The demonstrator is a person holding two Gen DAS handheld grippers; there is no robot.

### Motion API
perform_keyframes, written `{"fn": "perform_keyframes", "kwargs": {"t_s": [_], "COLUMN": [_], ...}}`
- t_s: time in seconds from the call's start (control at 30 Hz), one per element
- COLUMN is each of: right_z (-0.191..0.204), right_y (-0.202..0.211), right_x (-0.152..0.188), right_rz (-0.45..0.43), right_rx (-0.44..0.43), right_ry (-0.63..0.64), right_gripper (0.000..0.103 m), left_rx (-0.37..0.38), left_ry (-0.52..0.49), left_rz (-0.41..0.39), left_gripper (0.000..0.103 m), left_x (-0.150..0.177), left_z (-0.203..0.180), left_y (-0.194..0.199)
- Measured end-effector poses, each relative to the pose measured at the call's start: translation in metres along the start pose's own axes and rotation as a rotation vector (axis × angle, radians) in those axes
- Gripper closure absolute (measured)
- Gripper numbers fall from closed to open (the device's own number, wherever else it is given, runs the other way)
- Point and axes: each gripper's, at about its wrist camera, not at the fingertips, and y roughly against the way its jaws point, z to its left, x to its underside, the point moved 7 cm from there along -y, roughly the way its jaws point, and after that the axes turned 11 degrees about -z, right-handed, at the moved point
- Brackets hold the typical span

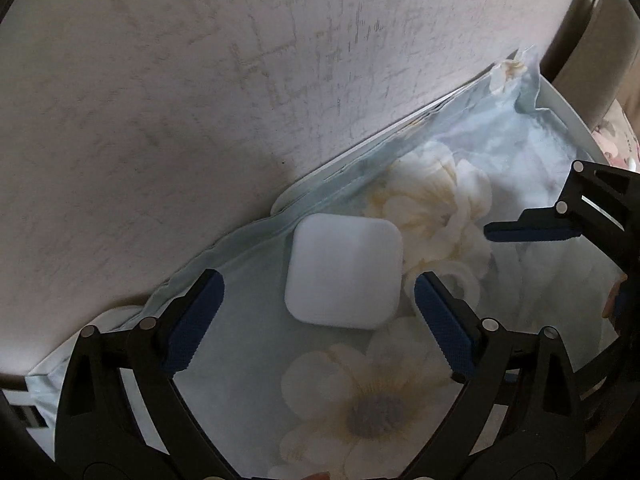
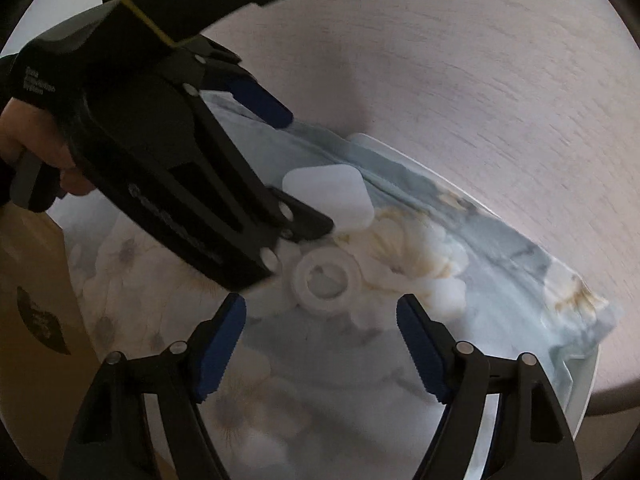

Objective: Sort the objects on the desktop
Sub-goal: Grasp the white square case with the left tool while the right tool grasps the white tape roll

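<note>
A white rounded-square case (image 1: 344, 271) lies on a pale blue floral cloth (image 1: 360, 392) near the table's far edge. My left gripper (image 1: 318, 300) is open, its blue pads on either side of the case, a little short of it. The case (image 2: 329, 196) also shows in the right wrist view, partly behind the left gripper (image 2: 308, 176). A white tape ring (image 2: 326, 280) lies on the cloth just ahead of my right gripper (image 2: 320, 346), which is open and empty. The ring (image 1: 460, 280) shows beside the left gripper's right finger.
The cloth covers a white tabletop (image 2: 584, 396) whose rim shows at the right. A pale textured wall (image 1: 240, 80) rises just behind the table edge. A brown paper bag (image 2: 36, 320) stands at the left. The right gripper's finger (image 1: 532, 230) reaches in from the right.
</note>
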Motion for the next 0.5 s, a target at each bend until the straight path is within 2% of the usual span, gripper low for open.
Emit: {"fn": "perform_keyframes", "kwargs": {"t_s": [0.17,0.2,0.27,0.3,0.33,0.37,0.5], "right_z": [-0.004,-0.004,-0.003,-0.003,-0.002,-0.001,-0.004], "right_y": [-0.01,-0.011,-0.015,-0.016,-0.016,-0.016,-0.013], "right_x": [-0.002,-0.002,-0.001,0.0,0.0,-0.001,-0.002], "right_rz": [-0.006,-0.004,0.002,0.005,-0.001,-0.002,-0.004], "right_rx": [-0.002,-0.003,-0.013,-0.017,-0.028,-0.029,-0.011], "right_ry": [0.005,0.005,0.004,0.006,0.002,0.001,-0.014], "right_gripper": [0.04,0.042,0.05,0.053,0.059,0.069,0.076], "left_rx": [0.024,0.037,0.071,0.083,0.091,0.094,0.085], "left_ry": [0.019,0.029,0.055,0.063,0.07,0.071,0.06], "left_rz": [-0.001,-0.007,-0.019,-0.015,-0.012,-0.012,-0.016], "left_gripper": [0.008,0.012,0.028,0.042,0.042,0.042,0.042], "left_x": [0.002,0.001,0.0,0.0,0.001,0.001,0.003], "left_z": [-0.005,-0.006,-0.007,-0.008,-0.008,-0.008,-0.013], "left_y": [-0.006,-0.007,-0.007,-0.008,-0.009,-0.009,-0.009]}}
